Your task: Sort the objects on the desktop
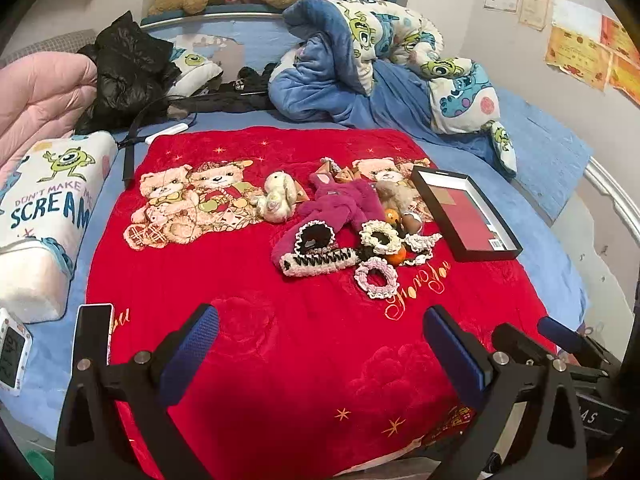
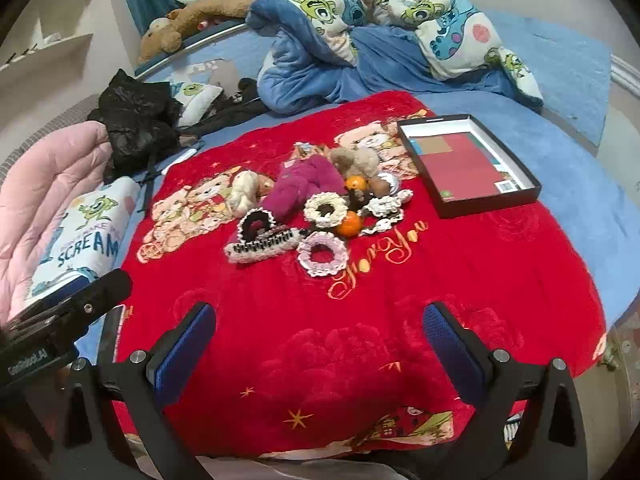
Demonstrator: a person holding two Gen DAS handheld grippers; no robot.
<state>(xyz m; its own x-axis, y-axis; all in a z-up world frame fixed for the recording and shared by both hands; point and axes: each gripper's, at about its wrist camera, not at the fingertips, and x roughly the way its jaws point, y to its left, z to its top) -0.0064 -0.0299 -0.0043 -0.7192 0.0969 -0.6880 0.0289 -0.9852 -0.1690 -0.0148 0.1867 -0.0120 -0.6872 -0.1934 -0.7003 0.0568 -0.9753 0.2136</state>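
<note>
A pile of small items lies mid-blanket: a pink scrunchie (image 1: 376,278) (image 2: 321,255), a cream scrunchie (image 1: 380,237) (image 2: 325,209), a black hair claw (image 1: 318,261) (image 2: 262,243), a magenta plush (image 1: 338,204) (image 2: 302,184), a white plush (image 1: 279,196) (image 2: 245,190) and an orange ball (image 1: 397,256) (image 2: 349,224). An open black box (image 1: 466,213) (image 2: 466,166) lies right of the pile. My left gripper (image 1: 320,344) is open and empty, above the blanket's near part. My right gripper (image 2: 320,340) is open and empty, likewise short of the pile.
All lies on a red teddy-bear blanket (image 1: 240,320) (image 2: 440,300) on a blue bed. A "SCREAM" pillow (image 1: 48,208), a phone (image 1: 93,332) and a small clock (image 1: 12,352) sit left. A black jacket (image 1: 128,68) and a rumpled blue duvet (image 1: 360,60) are behind.
</note>
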